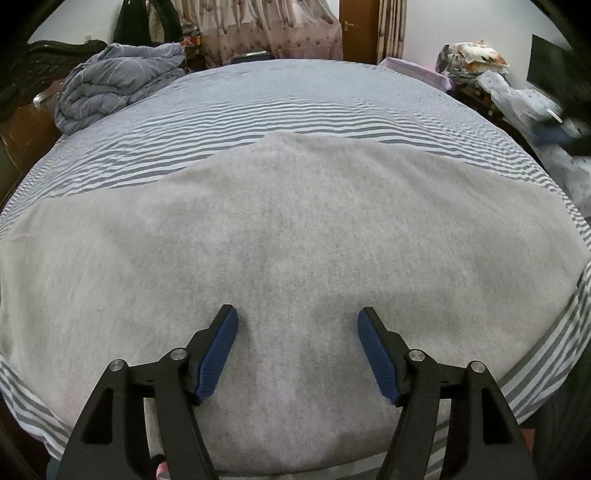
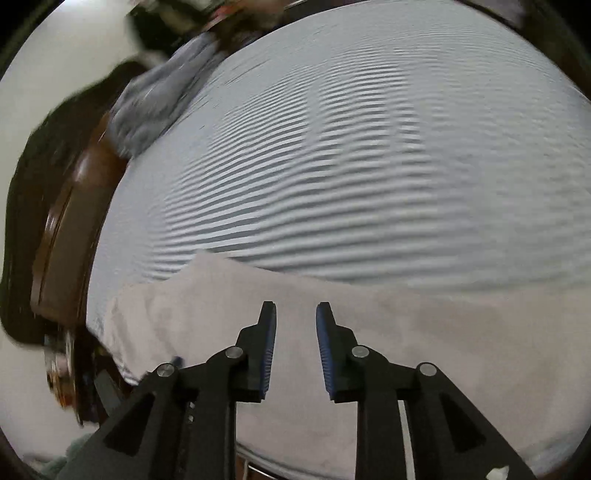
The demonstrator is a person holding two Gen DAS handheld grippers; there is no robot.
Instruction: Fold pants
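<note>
Light grey pants (image 1: pixel 280 236) lie spread flat across the near part of a bed with a grey-and-white striped sheet (image 1: pixel 295 107). My left gripper (image 1: pixel 297 317) is wide open and empty, just above the pants near their front edge. In the right wrist view the same pants (image 2: pixel 424 332) show as a pale band across the lower frame. My right gripper (image 2: pixel 295 314) hovers over them, its jaws partly open with a narrow gap and nothing between them. This view is motion-blurred.
A crumpled blue-grey duvet (image 1: pixel 110 85) lies at the bed's far left by the dark wooden headboard (image 1: pixel 22 125). Curtains (image 1: pixel 269 29) and a wooden door (image 1: pixel 360 26) are behind. Piled bedding and clutter (image 1: pixel 517 92) sit off the right side. The striped sheet (image 2: pixel 369 166) stretches beyond the pants.
</note>
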